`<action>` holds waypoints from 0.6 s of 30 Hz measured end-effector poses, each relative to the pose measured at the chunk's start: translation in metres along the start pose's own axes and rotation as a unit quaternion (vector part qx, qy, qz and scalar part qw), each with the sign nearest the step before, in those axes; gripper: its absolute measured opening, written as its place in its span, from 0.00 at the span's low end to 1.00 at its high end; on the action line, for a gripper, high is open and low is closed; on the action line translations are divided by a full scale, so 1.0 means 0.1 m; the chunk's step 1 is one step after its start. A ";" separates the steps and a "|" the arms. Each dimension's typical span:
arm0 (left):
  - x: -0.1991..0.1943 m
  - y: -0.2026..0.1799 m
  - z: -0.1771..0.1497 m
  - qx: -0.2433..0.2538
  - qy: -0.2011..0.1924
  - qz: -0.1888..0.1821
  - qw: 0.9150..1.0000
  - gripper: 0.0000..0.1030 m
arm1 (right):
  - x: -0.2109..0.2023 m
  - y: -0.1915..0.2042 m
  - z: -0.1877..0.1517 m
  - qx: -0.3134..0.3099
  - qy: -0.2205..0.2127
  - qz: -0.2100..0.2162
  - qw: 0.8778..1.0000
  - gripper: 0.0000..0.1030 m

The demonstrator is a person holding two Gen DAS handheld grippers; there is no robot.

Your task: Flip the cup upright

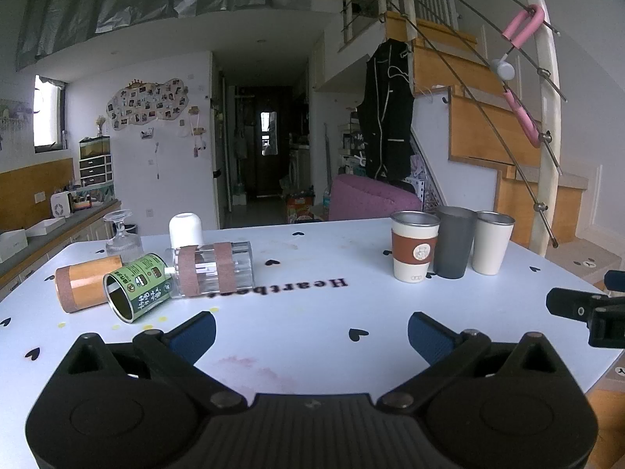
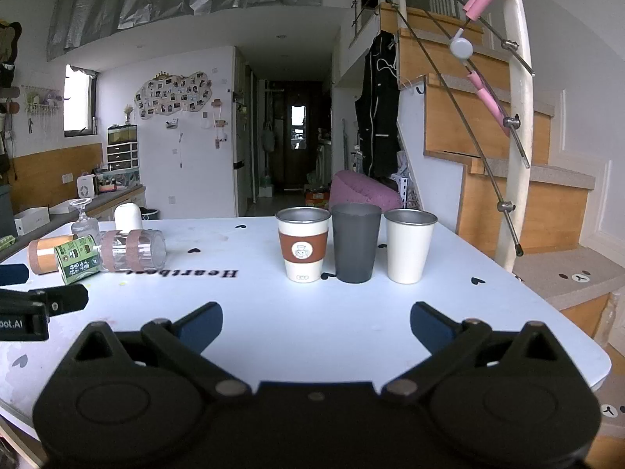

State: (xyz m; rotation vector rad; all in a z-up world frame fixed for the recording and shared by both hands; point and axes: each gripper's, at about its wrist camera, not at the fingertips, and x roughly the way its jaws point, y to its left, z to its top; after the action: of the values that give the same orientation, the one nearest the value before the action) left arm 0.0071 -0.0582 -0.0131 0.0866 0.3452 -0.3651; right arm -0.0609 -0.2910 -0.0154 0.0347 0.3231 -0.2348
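A: Which cup needs turning? The three on the right, the sleeved cup (image 2: 303, 249), the grey tumbler (image 2: 356, 247) and the white tumbler (image 2: 408, 244), already stand upright.

B: The ones lying down on the far left of the table (image 1: 312, 308). The green printed tin cup (image 1: 137, 291) is on its side, mouth towards us, touching the clear ribbed cup (image 1: 213, 269) and the orange cup (image 1: 86, 281) beside it.

A: Are the grippers ready?

B: Left gripper (image 1: 311, 334) and right gripper (image 2: 316, 322) both have their jaws spread wide, holding nothing, well short of any cup.

A: How would the tin handle?

B: Probably light, stiff and slick, and round enough to roll. I'd pinch across the wall near the open rim, then pivot it onto its base.

A: And the clear one?

B: Likely brittle; its tape bands should offer better grip.
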 end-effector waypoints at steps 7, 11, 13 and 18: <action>0.00 0.00 0.00 0.000 0.000 0.000 1.000 1.00 | 0.00 0.00 0.00 0.000 0.000 0.000 1.000 1.00; 0.00 0.00 0.00 0.000 0.000 0.000 1.000 1.00 | 0.00 0.00 0.00 0.000 0.000 0.000 1.000 1.00; 0.00 0.00 0.00 0.000 0.000 0.000 1.000 1.00 | 0.00 0.00 0.00 0.000 0.000 0.000 1.000 1.00; 0.00 0.00 0.00 0.000 0.000 0.000 1.000 1.00 | 0.00 -0.01 0.00 0.001 0.000 0.000 1.000 1.00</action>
State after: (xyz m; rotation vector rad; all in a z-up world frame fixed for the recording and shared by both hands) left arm 0.0071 -0.0583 -0.0130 0.0863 0.3453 -0.3644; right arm -0.0610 -0.2920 -0.0151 0.0358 0.3225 -0.2357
